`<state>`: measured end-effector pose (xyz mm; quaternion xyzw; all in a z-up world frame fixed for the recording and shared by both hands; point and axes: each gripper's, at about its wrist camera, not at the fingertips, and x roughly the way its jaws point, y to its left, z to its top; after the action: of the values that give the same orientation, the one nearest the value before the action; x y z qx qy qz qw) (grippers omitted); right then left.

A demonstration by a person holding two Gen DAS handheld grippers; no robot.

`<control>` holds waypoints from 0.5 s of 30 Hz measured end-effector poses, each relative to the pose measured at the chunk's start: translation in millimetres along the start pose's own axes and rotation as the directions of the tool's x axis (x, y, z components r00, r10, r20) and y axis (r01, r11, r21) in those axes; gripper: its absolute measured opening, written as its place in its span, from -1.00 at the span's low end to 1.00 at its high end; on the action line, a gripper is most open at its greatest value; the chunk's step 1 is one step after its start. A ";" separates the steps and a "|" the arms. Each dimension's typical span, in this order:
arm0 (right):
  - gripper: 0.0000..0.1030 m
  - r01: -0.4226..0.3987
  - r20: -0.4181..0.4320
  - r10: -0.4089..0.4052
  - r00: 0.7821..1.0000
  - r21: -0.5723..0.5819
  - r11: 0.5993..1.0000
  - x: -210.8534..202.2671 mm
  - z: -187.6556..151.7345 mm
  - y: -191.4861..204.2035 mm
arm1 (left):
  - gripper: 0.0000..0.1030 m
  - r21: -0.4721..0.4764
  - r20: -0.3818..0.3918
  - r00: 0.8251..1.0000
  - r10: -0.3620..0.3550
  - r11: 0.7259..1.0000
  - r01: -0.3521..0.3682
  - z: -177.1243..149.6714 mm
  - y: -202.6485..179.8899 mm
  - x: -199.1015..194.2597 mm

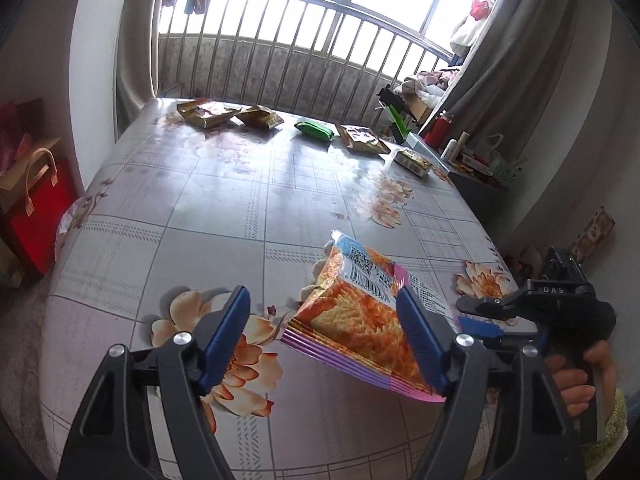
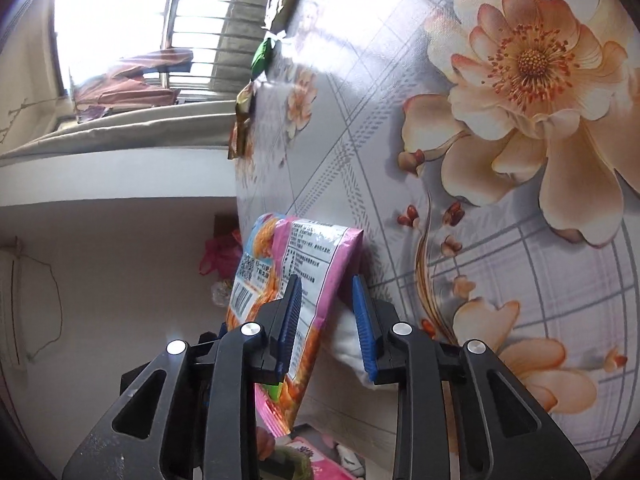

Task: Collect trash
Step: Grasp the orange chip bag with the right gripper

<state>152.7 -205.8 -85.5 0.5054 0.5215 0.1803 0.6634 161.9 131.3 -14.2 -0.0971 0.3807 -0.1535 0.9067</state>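
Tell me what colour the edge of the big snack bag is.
Pink to purple along the snack bag edge, around an orange printed middle; clearest in the left wrist view.

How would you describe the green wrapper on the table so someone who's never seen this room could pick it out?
Look at the table with the flowered cloth, along its far edge below the window railing. A row of snack wrappers lies there, and the green wrapper sits about midway along it. It is the only solid green one; its neighbours are gold and brown.
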 end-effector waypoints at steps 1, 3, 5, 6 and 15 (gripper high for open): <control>-0.58 0.002 -0.009 -0.002 1.000 0.008 1.000 2.1 0.7 -1.6 | 0.28 -0.011 -0.013 1.000 -0.012 1.000 0.012 -0.8 0.1 3.3; -0.64 -0.008 -0.020 0.008 1.000 0.017 1.000 4.3 0.4 -3.3 | 0.17 -0.032 -0.041 0.998 -0.044 0.999 0.043 -3.1 1.4 10.5; -0.76 -0.026 -0.014 0.027 1.000 0.013 1.000 -0.1 -1.4 -2.9 | 0.10 -0.045 -0.065 0.995 -0.072 0.997 0.069 -4.5 0.0 16.5; -0.77 -0.043 -0.008 0.043 0.999 0.012 0.999 -3.7 -1.7 -2.2 | 0.10 -0.049 -0.067 0.994 -0.082 0.996 0.079 -6.4 -2.7 15.9; -0.77 -0.151 0.042 0.152 0.987 -0.028 0.988 -49.1 -18.7 -1.5 | 0.09 -0.041 -0.078 0.983 -0.169 0.985 0.166 -19.7 -32.8 7.2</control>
<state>116.7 -235.0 -60.8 0.5391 0.4644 0.2255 0.6655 145.8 96.9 -23.0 -0.1379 0.4102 -0.2267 0.8726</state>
